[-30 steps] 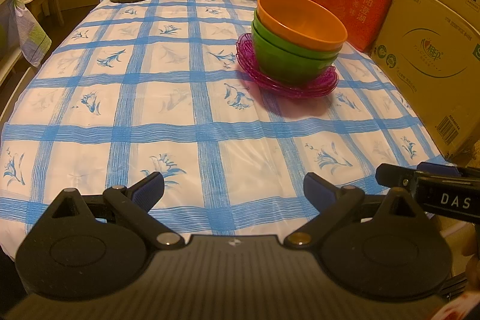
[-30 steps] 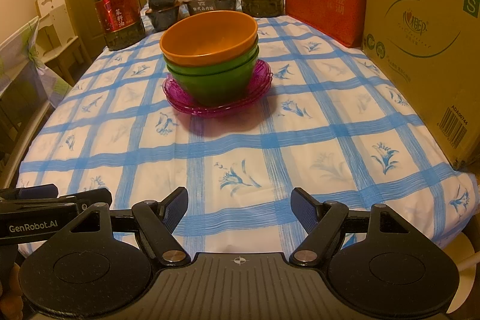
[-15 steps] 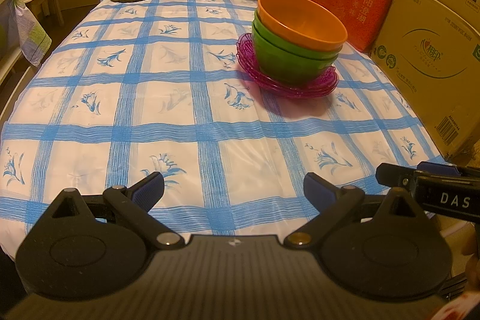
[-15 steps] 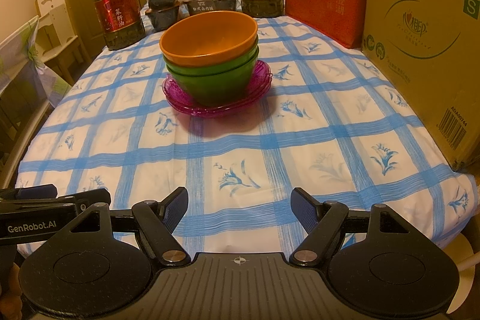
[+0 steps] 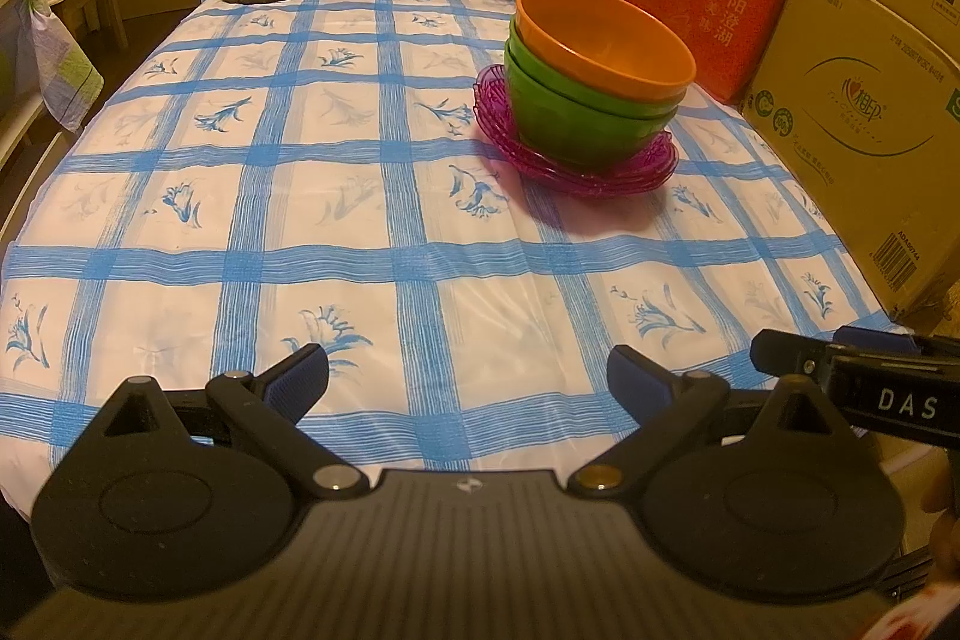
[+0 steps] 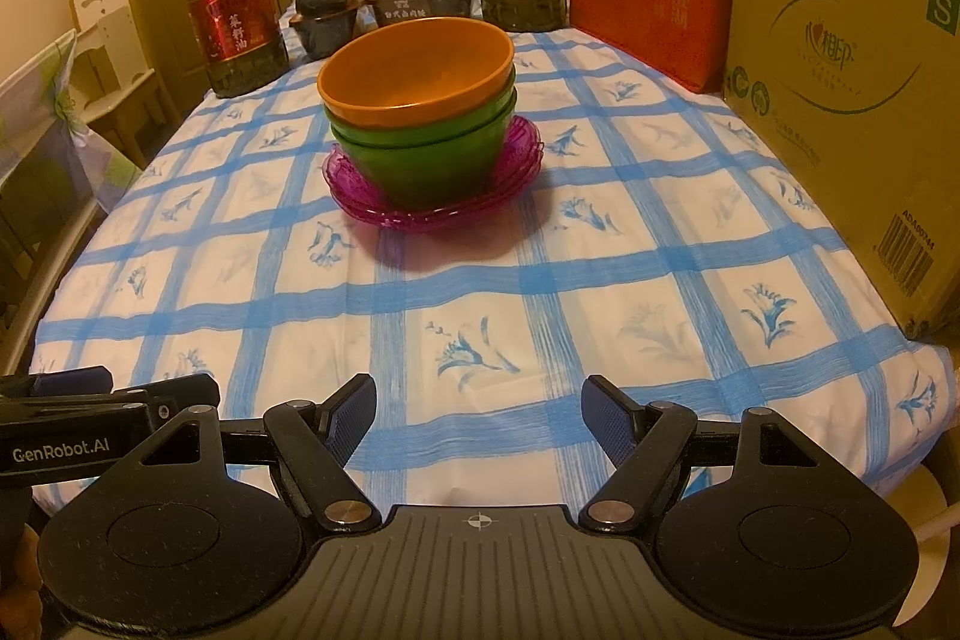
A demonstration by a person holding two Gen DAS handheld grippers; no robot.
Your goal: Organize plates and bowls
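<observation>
Bench (image 5: 372,244) under blue-checked cloth. Orange bowl (image 6: 420,67) nested in green bowls (image 6: 432,154) on purple plates (image 6: 432,214), mid-bench. Left gripper (image 5: 468,379) and right gripper (image 6: 479,415) low at near edge, fingers spread wide, empty.

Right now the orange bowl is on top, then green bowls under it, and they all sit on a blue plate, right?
Almost. The orange bowl is on top and the green bowls are nested under it, but the plates beneath are pink-purple, not blue. There also seems to be a stack of them rather than one. The right wrist view shows it plainly; the blue you see is the checked tablecloth.
</observation>
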